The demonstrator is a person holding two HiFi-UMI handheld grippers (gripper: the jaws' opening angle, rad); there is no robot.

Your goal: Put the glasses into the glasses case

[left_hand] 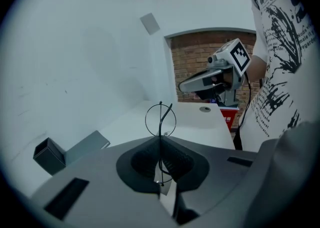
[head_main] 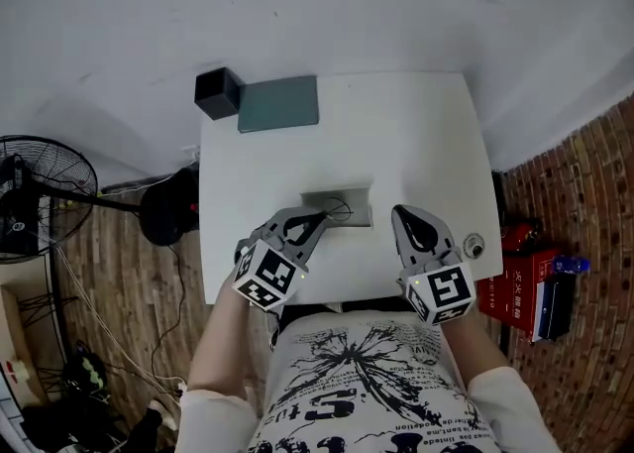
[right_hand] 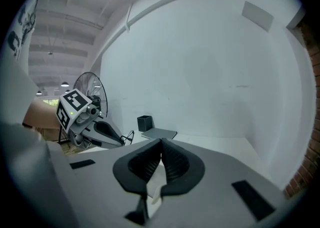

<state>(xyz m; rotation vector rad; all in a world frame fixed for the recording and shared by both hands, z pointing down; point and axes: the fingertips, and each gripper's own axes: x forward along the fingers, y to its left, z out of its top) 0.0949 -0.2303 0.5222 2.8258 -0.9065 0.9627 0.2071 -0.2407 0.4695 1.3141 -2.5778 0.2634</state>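
Observation:
Thin black wire glasses (head_main: 338, 210) with round rims stand up between the jaws of my left gripper (head_main: 321, 217), which is shut on them; one rim (left_hand: 160, 119) pokes out above the pads (left_hand: 176, 159). They hang over a low grey glasses case (head_main: 359, 213) in the middle of the white table (head_main: 416, 134). My right gripper (head_main: 400, 213) is just right of the case, shut, with nothing between its pads (right_hand: 174, 162). From the right gripper view, the left gripper (right_hand: 121, 141) with the glasses (right_hand: 129, 136) is at the left.
A black box (head_main: 218, 92) and a flat grey-green pad (head_main: 278, 103) lie at the table's far left corner. A small round object (head_main: 473, 243) sits near the right edge. A standing fan (head_main: 40, 193) is on the floor at the left, and red boxes (head_main: 520, 283) at the right.

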